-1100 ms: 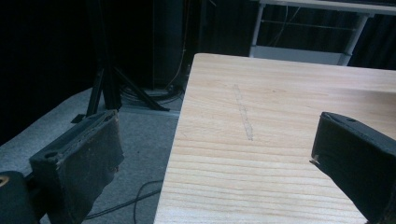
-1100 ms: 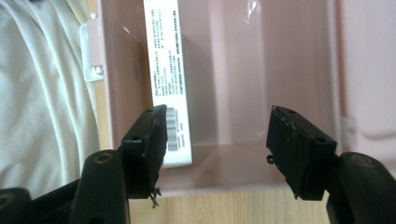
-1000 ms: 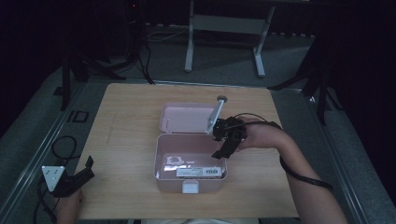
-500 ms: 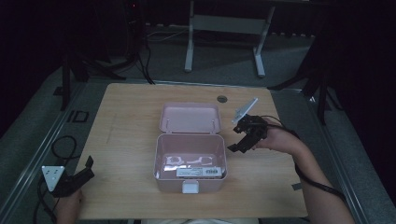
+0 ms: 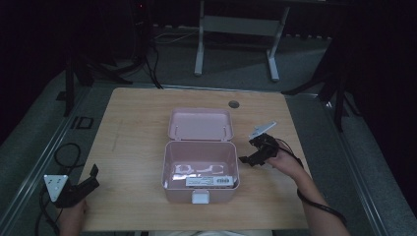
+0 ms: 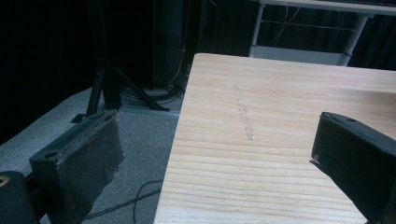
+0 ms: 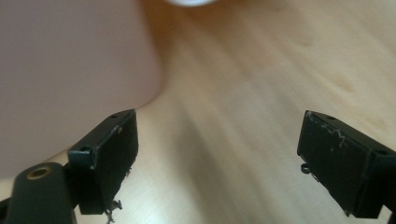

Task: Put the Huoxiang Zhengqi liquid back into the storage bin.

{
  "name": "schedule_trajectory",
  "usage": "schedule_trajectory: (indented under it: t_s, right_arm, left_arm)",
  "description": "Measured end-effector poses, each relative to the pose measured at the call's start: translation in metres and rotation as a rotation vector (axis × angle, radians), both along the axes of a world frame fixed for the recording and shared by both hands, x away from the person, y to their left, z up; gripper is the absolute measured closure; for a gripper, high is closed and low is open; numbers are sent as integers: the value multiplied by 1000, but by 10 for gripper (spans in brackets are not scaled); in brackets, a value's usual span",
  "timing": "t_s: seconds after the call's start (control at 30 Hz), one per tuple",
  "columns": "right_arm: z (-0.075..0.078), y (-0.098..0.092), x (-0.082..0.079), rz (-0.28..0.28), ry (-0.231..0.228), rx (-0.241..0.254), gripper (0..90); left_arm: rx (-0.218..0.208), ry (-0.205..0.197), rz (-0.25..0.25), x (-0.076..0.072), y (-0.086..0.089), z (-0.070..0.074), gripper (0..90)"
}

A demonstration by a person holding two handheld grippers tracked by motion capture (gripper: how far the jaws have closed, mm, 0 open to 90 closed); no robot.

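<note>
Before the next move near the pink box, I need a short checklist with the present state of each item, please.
1. Pink box lid is open: ok.
2. Items lie inside the box: ok; what they are, cannot tell.
3. Right tool jaws have just been opening, nothing between them: ok.
4. Right tool apart from the box wall: cannot tell.
5. Left tool open and empty at the table corner: ok.

small items inside the pink box point(image 5: 200, 162) are too small to identify.

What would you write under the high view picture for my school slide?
An open pink box sits on a wooden table, with the right tool open beside it and the left tool at the table's near corner.
</note>
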State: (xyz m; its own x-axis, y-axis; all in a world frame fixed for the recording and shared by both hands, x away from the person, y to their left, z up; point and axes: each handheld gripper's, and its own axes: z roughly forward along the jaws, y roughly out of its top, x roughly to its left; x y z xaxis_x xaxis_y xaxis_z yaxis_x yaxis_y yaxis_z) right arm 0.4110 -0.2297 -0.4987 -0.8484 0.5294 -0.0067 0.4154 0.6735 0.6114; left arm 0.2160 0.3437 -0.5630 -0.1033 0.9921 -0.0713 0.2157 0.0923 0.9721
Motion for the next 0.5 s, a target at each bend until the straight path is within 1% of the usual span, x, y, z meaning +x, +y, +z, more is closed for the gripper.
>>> schedule_trajectory:
  t_s: [0.03, 0.07, 0.13, 0.17, 0.2, 0.23, 0.27, 0.33, 0.37, 0.4, 0.47, 0.5]
  right_arm:
    - [0, 0, 0, 0, 0, 0, 121]
    - [-5, -3, 2, -63, -73, 43, 115]
    - [-10, -6, 4, -110, -125, 90, 115]
    - [-13, -7, 5, -128, -152, 101, 115]
    - [-15, -8, 5, -138, -165, 109, 115]
    - [-18, -8, 6, -148, -165, 120, 115]
    - [-21, -8, 6, -161, -180, 129, 115]
    - [-27, -8, 6, -174, -194, 125, 115]
    - [-30, -7, 6, -181, -192, 128, 115]
    - [-34, -6, 7, -181, -178, 125, 115]
    - [-39, -4, 5, -193, -199, 109, 115]
    - [-39, -4, 5, -193, -199, 109, 115]
  left_arm:
    - [1, 0, 0, 0, 0, 0, 21]
    - [1, 0, -1, 0, 0, 0, 21]
    - [1, 0, -1, 0, 0, 0, 21]
    - [1, 0, -1, 0, 0, 0, 21]
    - [2, 0, -2, 0, 0, 0, 21]
    - [1, 1, -2, 0, 0, 0, 21]
    - [2, 0, -3, 0, 0, 0, 21]
    - [2, 0, -3, 0, 0, 0, 21]
    - [2, 0, -3, 0, 0, 0, 21]
    - [2, 0, -3, 0, 0, 0, 21]
    - [3, 0, -3, 0, 0, 0, 21]
    - [3, 0, -3, 0, 0, 0, 21]
